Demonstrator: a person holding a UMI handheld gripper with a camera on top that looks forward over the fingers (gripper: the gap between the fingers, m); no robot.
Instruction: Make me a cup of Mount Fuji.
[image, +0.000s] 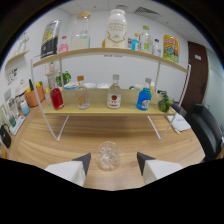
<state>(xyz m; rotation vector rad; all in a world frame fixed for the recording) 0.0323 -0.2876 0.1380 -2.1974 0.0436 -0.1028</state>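
Observation:
A clear faceted glass cup (108, 155) stands on the wooden table (45, 145), between and just ahead of my gripper (113, 162) fingertips, with a gap on each side. The gripper is open; its dark fingertips (83, 162) flank the cup. Beyond, on the lower shelf of a wooden rack (107, 110), stand several bottles: a red one (56, 98), a clear one with an orange cap (82, 95), a clear one with a red label (114, 95), and a blue one (144, 98).
The rack's top shelf (107, 52) carries a big white bottle (116, 27), a clear jar (80, 31) and boxes. An orange pot with a plant (32, 95) stands left. A black chair (209, 127) sits right, near a dark door (196, 70).

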